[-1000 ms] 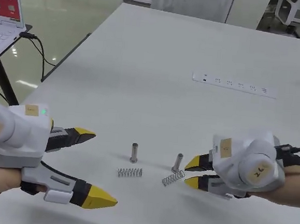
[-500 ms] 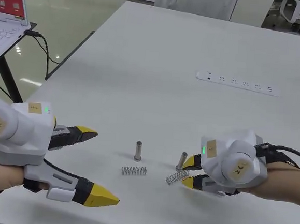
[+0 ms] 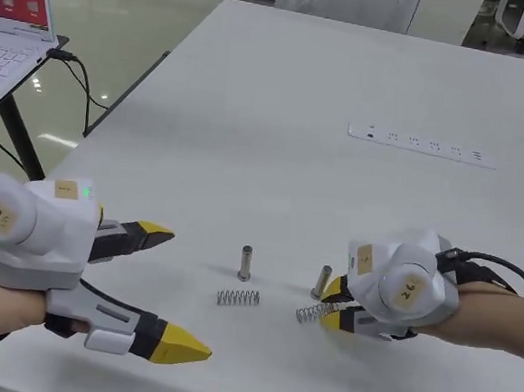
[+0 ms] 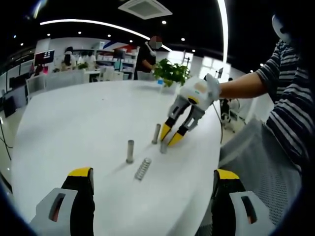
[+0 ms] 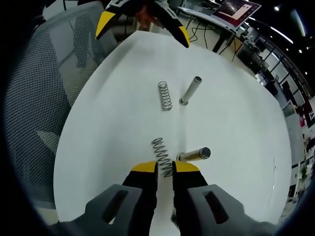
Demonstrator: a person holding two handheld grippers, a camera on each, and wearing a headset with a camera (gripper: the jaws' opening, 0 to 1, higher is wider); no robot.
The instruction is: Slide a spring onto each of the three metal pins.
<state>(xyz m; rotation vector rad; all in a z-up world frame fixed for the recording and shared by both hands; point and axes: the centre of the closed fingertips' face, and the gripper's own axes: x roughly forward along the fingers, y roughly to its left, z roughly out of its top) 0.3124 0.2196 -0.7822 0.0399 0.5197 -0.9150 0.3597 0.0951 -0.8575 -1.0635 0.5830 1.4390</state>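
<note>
Between the right gripper's (image 5: pixel 165 167) fingers (image 5: pixel 144 168), drawn to a narrow gap, lies the end of the near spring (image 5: pixel 160 152), apparently pinched against the table (image 5: pixel 108 123); the near pin (image 5: pixel 193 155) stands just beside it at 2 o'clock. The step looks like picking up this spring; next it needs lifting, aligning over the pin's top and sliding down. The right gripper sits low, pointing toward 9 o'clock; the left gripper (image 3: pixel 177 289) hovers opposite, fingers wide open

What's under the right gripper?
A spring lies there, its near end between the right gripper's fingers. A pin stands right beside it. How far in the spring reaches is covered by the fingers.
</note>
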